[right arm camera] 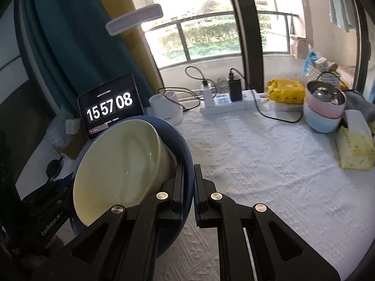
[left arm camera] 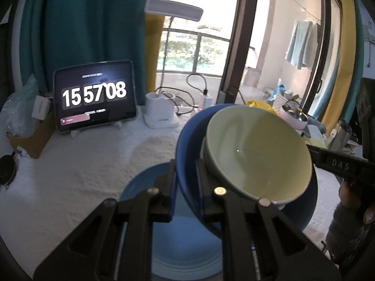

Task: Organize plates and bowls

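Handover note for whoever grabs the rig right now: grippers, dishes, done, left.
Left gripper: shut on the rim of the dark blue bowl.
Right gripper: shut on the opposite rim of the same bowl.
Dishes: pale green bowl nested inside the dark blue bowl; both are carried, tilted, above the white tablecloth. A light blue plate lies on the cloth beneath them.
Done: bowls nested and lifted.
Left: probably set the stack down on the plate, then release both sides.

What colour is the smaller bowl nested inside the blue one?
Pale green smaller bowl, sitting in the dark blue bowl; clearest in the left wrist view.
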`<state>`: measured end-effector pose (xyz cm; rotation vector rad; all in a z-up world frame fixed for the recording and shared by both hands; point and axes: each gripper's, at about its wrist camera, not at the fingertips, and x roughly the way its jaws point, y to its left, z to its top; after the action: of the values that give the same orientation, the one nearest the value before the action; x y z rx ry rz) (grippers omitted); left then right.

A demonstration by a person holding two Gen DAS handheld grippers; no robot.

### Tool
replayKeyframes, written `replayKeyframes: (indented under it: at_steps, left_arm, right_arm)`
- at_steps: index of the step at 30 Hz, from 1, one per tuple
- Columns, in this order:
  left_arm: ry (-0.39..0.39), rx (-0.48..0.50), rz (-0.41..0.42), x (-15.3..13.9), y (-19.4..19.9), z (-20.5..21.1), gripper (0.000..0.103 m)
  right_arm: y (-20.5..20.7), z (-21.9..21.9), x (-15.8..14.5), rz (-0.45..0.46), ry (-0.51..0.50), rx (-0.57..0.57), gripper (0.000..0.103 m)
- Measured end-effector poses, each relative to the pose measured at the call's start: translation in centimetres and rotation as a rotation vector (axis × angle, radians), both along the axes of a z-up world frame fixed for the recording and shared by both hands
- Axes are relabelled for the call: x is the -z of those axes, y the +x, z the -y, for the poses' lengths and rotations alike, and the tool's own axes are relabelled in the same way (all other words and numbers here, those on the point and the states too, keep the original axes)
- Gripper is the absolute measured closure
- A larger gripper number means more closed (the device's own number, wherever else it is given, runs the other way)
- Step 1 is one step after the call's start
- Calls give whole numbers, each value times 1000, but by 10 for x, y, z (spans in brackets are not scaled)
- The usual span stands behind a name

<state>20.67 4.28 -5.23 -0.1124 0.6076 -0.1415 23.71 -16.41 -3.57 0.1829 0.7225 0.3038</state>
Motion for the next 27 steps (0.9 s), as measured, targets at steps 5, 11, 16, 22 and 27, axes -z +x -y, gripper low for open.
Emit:
replayKeyframes:
  at_steps: [5,11,16,22,27]
  left_arm:
    - [0,-29,-13,4,1,-11,90]
    - [1,-58,-32,11,4,-23,90]
    - [-1,-84,-53,18,6,-32,90]
    - [8,-107,-77,25,11,-39,90]
    - [20,-113,-102,32,15,-40,90]
  right_arm:
    - [10,-12,5,-15,8,-32,93]
    - [20,-24,14,-37,21,-65,93]
    - [29,-34,21,-61,26,-89,93]
    - [38,-44,32,-91,31,-111,93]
    - [46,-47,41,-121,39,-116,93]
